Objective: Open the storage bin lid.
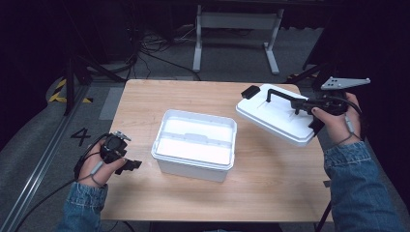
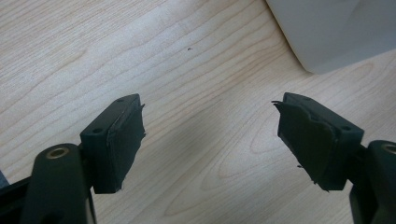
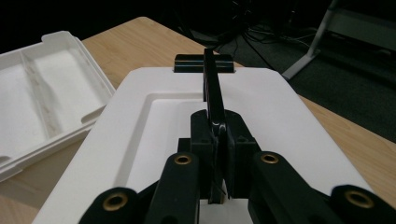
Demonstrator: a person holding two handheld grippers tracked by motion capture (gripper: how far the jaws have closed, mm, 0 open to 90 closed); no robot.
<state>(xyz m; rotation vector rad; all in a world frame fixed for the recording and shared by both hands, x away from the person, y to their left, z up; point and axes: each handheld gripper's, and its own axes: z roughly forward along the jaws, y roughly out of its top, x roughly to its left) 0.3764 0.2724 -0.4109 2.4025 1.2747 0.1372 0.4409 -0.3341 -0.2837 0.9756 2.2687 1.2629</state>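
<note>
Black numeral "4" on the grey floor, left of the wooden table

Overhead light, bright on the worktop; floor and surroundings fall to near-black at far left and right. White box interior glares, detail washed out. Soft shadows lie close under the box and lid. High view slightly soft, low res. Gripper views: near claw parts blurred and dim, wood grain sharp, far background dark and out of focus.
</note>
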